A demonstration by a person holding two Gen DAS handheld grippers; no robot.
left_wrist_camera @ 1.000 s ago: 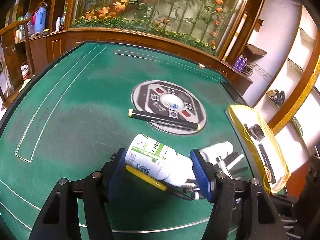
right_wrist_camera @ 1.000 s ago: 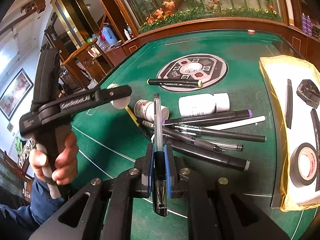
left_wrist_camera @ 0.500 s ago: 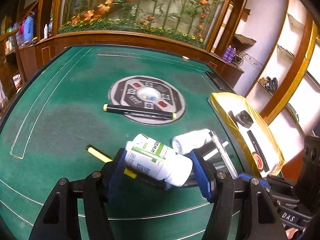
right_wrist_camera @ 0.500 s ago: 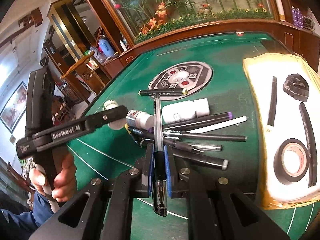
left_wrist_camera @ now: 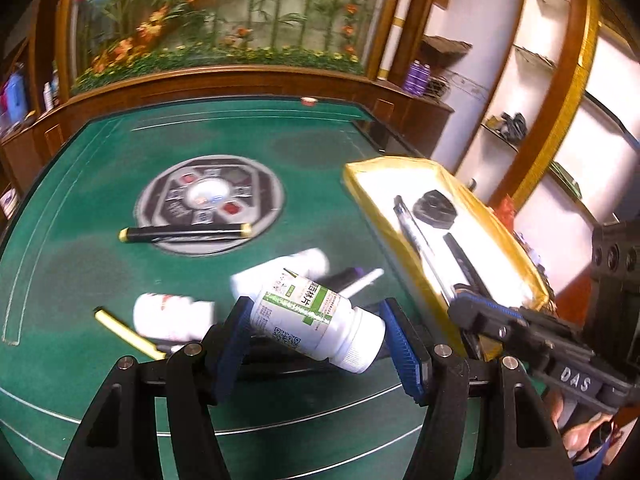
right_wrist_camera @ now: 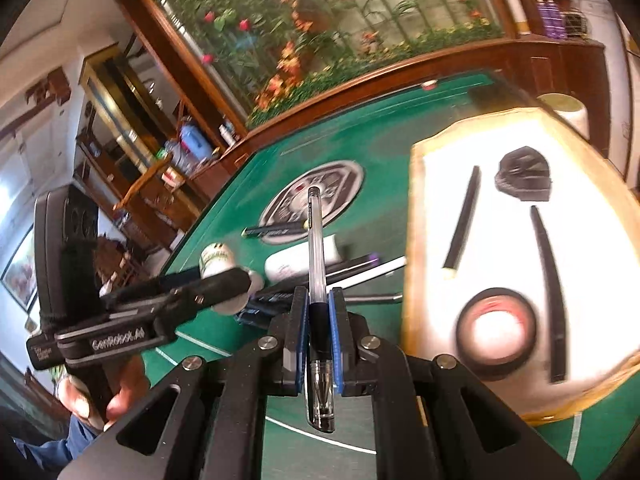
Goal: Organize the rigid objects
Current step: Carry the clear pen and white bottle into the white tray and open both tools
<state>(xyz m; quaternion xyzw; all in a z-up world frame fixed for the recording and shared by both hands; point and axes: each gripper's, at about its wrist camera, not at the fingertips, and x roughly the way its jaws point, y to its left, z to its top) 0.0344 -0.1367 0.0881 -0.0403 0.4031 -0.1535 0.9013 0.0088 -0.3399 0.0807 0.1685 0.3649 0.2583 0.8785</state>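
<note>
The right gripper (right_wrist_camera: 319,332) is clamped tight on a clear gel pen (right_wrist_camera: 316,280), which sticks out forward past its blue pads, cap end away from the hand. The left gripper (left_wrist_camera: 316,332) grips a white pill bottle (left_wrist_camera: 316,318) across its body, the bottle lying tilted between the pads with its cap toward the right pad. Both loads hang above the green table (left_wrist_camera: 100,248), just left of the yellow-edged tray (left_wrist_camera: 360,184).

The step in hand looks like carrying both items over to that tray. To do it well, each gripper should clear the tray's raised rim before lowering, and the pen should go down parallel to the black pen (right_wrist_camera: 464,220) and the black strip (right_wrist_camera: 550,292) already lying in the tray, in the bare space between them, not across the tape roll (right_wrist_camera: 496,332). The bottle can roll, so it is better set down low and let go only once it rests on the tray floor, away from the black cap-like piece (right_wrist_camera: 522,176). The pens and bottles left of the tray remain to be sorted.
</note>
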